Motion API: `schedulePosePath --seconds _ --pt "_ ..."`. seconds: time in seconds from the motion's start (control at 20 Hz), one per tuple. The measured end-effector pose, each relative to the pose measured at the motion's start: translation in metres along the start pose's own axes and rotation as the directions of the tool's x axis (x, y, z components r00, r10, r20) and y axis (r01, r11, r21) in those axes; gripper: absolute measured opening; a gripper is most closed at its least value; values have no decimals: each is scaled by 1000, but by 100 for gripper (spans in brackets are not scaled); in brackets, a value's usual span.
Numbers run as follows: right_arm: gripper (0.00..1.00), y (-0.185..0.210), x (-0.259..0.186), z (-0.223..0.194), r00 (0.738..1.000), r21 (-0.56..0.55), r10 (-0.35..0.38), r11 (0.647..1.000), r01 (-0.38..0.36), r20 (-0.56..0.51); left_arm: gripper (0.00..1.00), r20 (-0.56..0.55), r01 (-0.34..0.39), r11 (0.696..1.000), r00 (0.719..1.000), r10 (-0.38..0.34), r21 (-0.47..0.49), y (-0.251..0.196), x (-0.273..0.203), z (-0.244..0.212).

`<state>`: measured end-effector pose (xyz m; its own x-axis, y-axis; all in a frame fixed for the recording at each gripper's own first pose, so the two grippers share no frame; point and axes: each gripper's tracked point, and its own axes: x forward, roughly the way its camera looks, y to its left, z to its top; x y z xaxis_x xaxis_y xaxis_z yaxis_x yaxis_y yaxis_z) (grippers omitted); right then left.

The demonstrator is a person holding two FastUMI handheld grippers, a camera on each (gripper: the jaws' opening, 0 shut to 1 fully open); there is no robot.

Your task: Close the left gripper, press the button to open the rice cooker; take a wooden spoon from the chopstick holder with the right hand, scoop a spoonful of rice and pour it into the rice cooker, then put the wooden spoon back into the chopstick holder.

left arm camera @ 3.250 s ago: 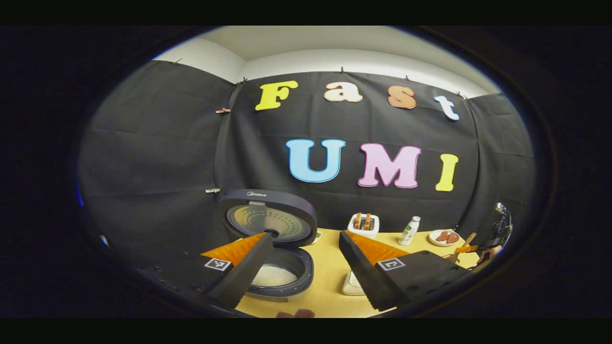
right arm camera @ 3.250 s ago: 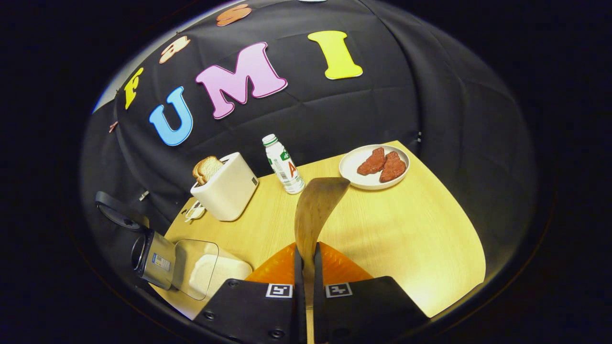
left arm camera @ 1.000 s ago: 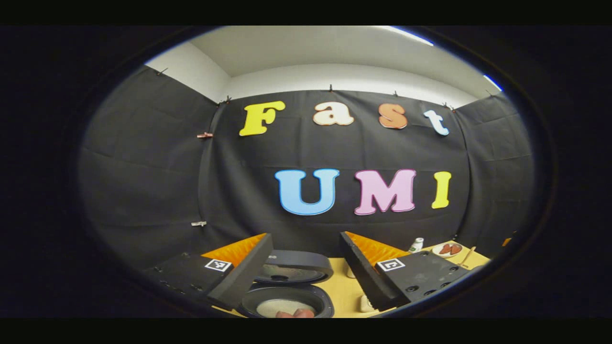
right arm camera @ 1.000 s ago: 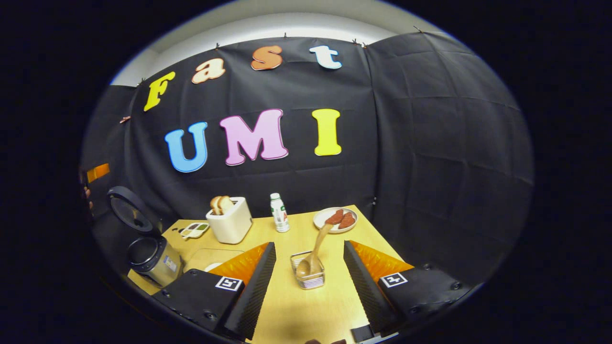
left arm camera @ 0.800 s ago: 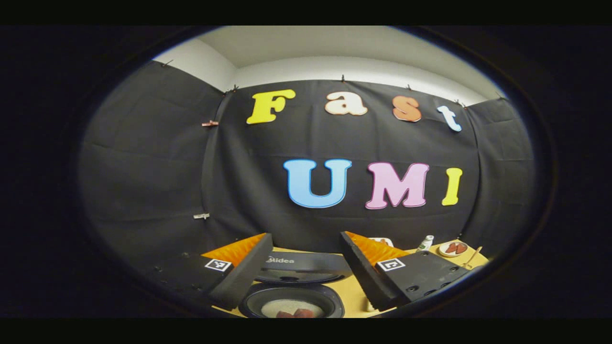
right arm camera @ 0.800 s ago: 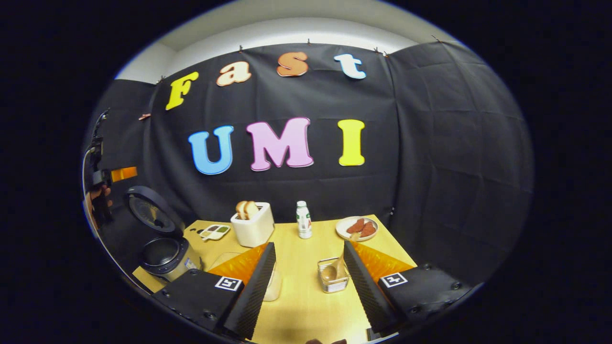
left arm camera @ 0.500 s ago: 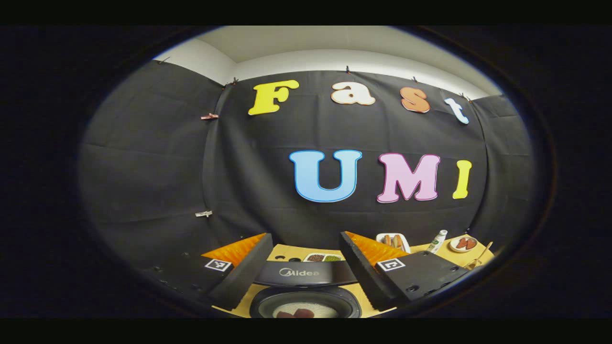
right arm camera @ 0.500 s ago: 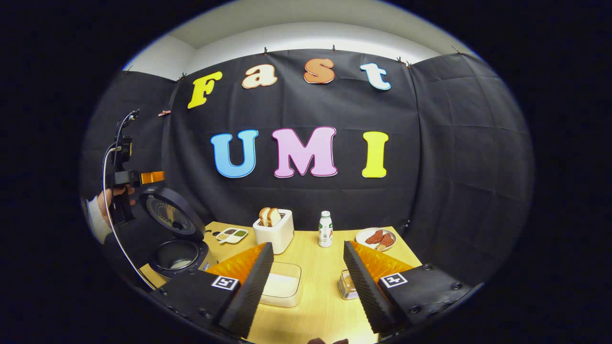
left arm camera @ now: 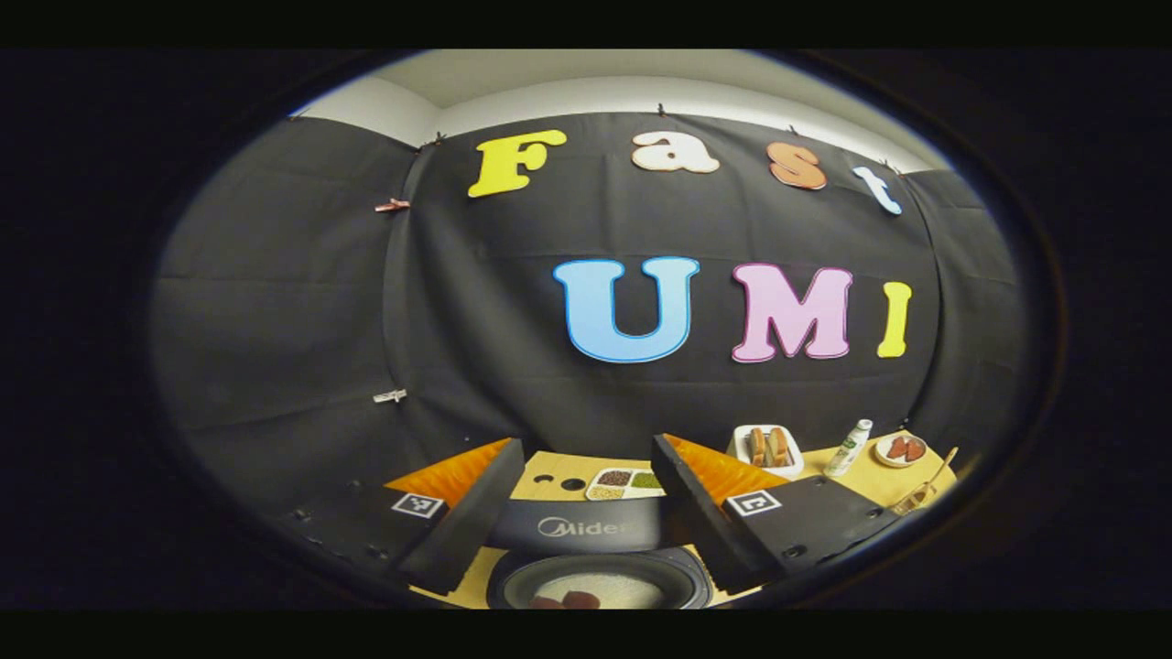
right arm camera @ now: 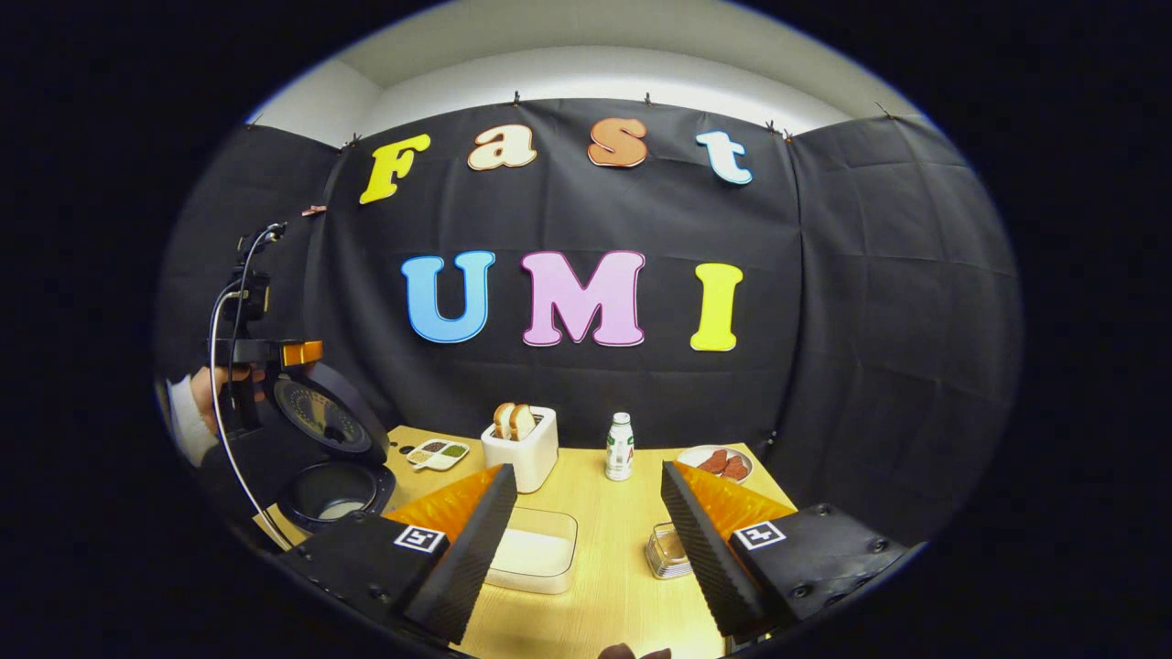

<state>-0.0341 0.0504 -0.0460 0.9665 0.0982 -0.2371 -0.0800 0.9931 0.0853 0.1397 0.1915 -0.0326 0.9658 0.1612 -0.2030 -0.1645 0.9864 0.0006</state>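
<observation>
We hold both grippers with jaws spread wide, nothing between them. In the left gripper view, the left gripper [left arm camera: 586, 499] hangs over one open rice cooker [left arm camera: 600, 586] with white rice in its pot. In the right gripper view, the right gripper [right arm camera: 586, 513] hangs above the desk [right arm camera: 604, 586], over one clear container of rice [right arm camera: 536, 554] and one chopstick holder [right arm camera: 667, 552]. Farther off stand one toaster [right arm camera: 520, 448] with two bread slices, one bottle [right arm camera: 620, 447], and one plate [right arm camera: 716, 460]. In the left gripper view, one wooden spoon [left arm camera: 932, 474] stands in the holder at far right.

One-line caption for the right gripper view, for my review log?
Right gripper open above the table; chopstick holder between its fingers, rice cooker open at left.
</observation>
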Motion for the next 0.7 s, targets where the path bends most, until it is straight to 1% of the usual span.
schedulePosePath --seconds 0.1,0.25,0.45,0.5,0.7 --pt "99 -5 0 -1 1000 10 -7 1000 7 -4 99 -2 -5 1000 1000 5 -2 -1 -11 -6" --pt "99 -11 1 2 1000 15 -21 1000 21 -4 98 -7 -12 1000 1000 12 2 -3 -32 -22" --pt "99 -14 2 2 1000 18 -15 1000 15 -8 99 -36 -24 1000 999 24 -4 -4 -62 -51" --pt "99 -13 2 2 1000 18 -12 1000 12 -11 97 -37 -27 1000 999 27 -5 -5 -67 -56" --pt "99 -12 1 1 1000 6 -3 1000 3 -14 97 -30 -39 999 999 38 -5 -7 -90 -86"
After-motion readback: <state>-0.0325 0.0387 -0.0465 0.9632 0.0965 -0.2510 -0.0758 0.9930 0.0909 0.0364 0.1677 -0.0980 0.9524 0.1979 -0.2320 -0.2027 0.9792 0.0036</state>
